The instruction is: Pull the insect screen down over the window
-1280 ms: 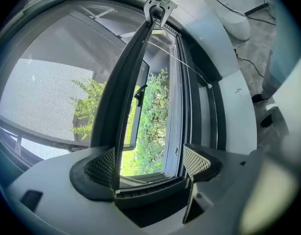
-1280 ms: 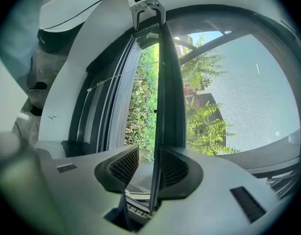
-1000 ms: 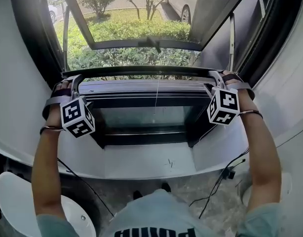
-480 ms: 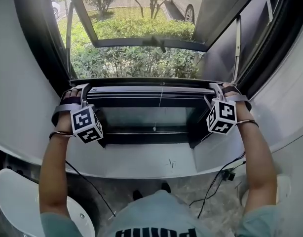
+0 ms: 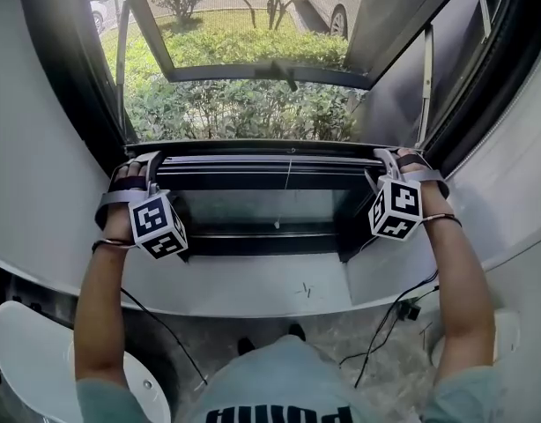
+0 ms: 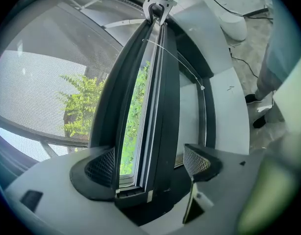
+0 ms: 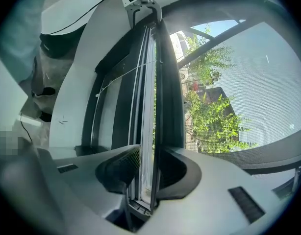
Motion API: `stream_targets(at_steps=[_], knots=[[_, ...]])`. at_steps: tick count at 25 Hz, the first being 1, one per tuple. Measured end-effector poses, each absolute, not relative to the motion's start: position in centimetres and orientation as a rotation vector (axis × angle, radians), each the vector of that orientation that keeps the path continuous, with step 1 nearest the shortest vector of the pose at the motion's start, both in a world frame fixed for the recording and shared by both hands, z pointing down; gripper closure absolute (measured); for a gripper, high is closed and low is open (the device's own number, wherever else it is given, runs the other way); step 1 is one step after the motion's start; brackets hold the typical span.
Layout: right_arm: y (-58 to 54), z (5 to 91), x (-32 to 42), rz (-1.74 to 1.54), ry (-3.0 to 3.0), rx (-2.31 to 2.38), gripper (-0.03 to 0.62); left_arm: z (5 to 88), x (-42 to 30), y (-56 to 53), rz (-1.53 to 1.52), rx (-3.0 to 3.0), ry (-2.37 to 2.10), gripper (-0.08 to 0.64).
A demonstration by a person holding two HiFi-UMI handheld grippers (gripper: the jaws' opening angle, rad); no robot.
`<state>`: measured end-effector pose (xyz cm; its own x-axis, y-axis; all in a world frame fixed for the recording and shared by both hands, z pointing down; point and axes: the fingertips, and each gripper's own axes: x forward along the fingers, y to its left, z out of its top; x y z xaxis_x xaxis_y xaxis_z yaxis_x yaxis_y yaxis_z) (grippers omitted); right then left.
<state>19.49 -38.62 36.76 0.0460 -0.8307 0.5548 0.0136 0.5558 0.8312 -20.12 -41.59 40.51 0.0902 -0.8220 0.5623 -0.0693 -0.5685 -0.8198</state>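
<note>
We find the screen bar (image 5: 253,144) level, long axis left-right. Right gripper (image 5: 381,157), jaws just closing, clamps it; left gripper (image 5: 149,159) straddles it, unclenched.

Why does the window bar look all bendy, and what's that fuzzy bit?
Left gripper view: the wide lens bows the screen bar and blackens the corners; the fuzzy lower-right patch is something too close to focus. Right gripper view: same bowing, bright daylight behind the mesh. Head view: sharp, with sunny bushes.
</note>
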Motion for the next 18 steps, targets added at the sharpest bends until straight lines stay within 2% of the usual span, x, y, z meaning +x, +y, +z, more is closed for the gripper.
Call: stream_targets(at_steps=[8, 18], knots=[[-37.6, 41.8, 19.4, -0.693, -1.395, 0.721, 0.486, 45.7, -20.7, -40.3, -1.645, -1.749, 0.807, 0.129], [-37.6, 41.9, 19.3, -0.657, -1.385, 0.721, 0.486, 45.5, -20.6, -40.2, -1.647, -1.775, 0.805, 0.13]])
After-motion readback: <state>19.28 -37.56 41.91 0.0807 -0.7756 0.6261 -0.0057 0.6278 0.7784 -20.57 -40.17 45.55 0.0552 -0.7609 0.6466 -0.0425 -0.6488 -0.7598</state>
